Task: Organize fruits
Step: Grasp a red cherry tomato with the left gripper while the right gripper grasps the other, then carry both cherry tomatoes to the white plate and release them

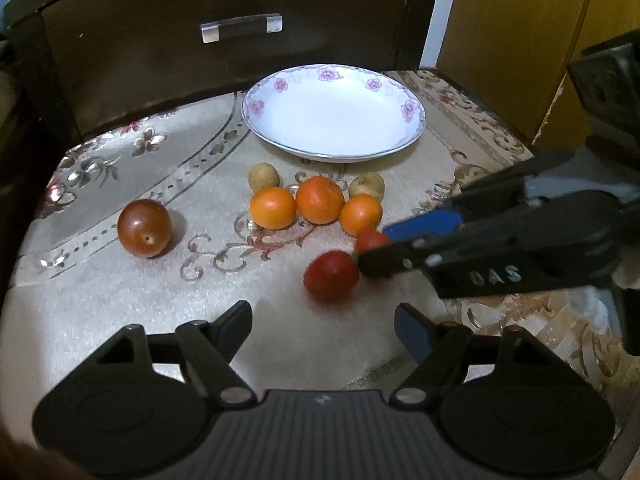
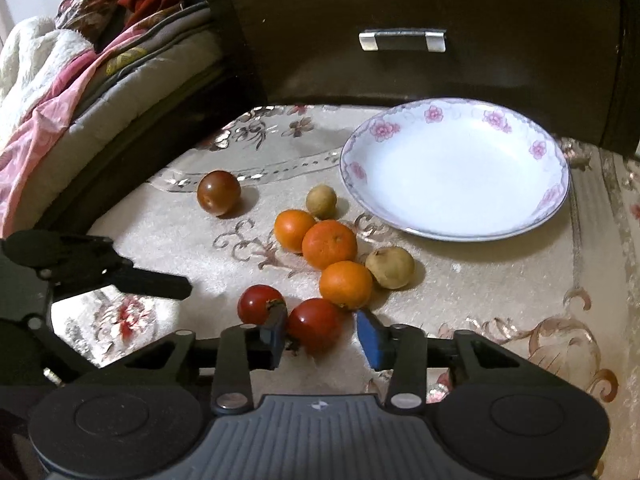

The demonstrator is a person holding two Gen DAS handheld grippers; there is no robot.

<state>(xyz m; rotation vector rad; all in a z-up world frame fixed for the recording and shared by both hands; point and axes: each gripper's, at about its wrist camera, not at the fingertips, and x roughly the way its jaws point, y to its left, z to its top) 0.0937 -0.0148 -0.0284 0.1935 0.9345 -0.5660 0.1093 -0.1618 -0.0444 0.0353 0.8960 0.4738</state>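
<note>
A white flowered plate (image 1: 256,120) (image 2: 552,200) stands empty at the back of the table. In front of it lie three oranges (image 1: 319,199) (image 2: 329,244), two yellowish fruits (image 1: 263,176) (image 2: 390,267), two red tomatoes and a dark tomato (image 1: 144,227) (image 2: 218,198) off to the left. My right gripper (image 2: 324,334) (image 1: 370,246) is open, its jaws on either side of one red tomato (image 2: 314,324) (image 1: 370,239), not closed on it. The other red tomato (image 1: 330,275) (image 2: 260,302) lies just beside it. My left gripper (image 1: 323,322) is open and empty, a little short of the tomatoes.
A dark cabinet with a drawer handle (image 1: 241,27) (image 2: 402,40) rises right behind the table. A bed with blankets (image 2: 48,92) lies to the left. The embroidered tablecloth (image 1: 120,300) covers the table.
</note>
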